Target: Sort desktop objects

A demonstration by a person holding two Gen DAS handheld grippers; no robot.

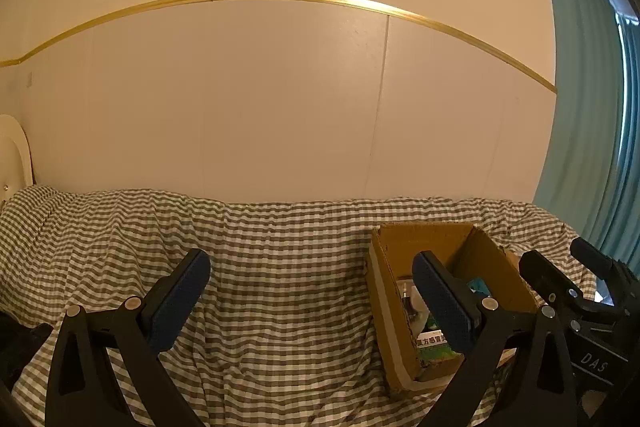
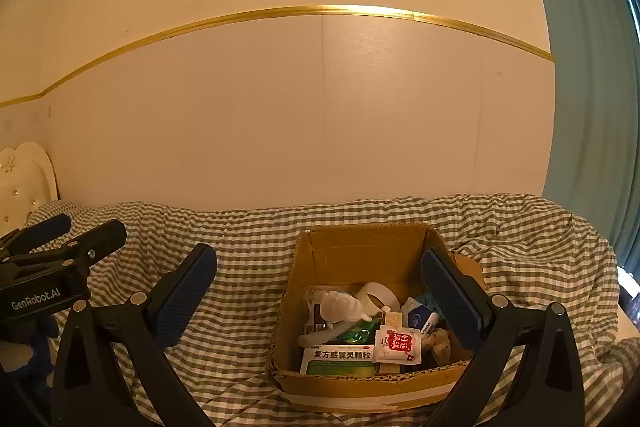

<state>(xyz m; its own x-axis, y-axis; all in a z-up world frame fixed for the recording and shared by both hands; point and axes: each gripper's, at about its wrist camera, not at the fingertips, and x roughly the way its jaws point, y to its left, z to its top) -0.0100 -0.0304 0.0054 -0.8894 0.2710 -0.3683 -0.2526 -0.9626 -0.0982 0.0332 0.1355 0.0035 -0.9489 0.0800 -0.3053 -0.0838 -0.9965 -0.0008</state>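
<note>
- Left hand-held gripper (image 1: 310, 291): jaws spread wide, nothing between them, touching nothing; it hangs above the checked bedspread (image 1: 280, 267), well to the left of the box.
- Right hand-held gripper (image 2: 318, 291): jaws equally wide apart, empty, held above the near wall of the cardboard box (image 2: 360, 383); its right pad (image 2: 448, 299) lines up with the box's right side, though contact cannot be told.
- Cardboard box: open-topped, standing on the bed toward its right end, near the curtain (image 2: 592, 67); far flap upright, near rim ragged.
- Contents, heaped loosely: green-and-white medicine box (image 2: 338, 357) flat against the near wall; red-and-white sachet (image 2: 398, 345) leaning on it; white tape roll (image 2: 378, 293) behind; white crumpled item (image 2: 340, 305); blue-and-white packet (image 2: 418, 317) at right; green wrapper (image 2: 358, 333) mid-pile.
- Progress, as judged: the goods sit gathered in the box, none gripped.
- Risks, as judged: the soft, rumpled bedspread gives poor footing, so a downward push may tip or slide the box; overlapping thin packets may lift two together or slip from the pads; both tools reaching in could collide.
</note>
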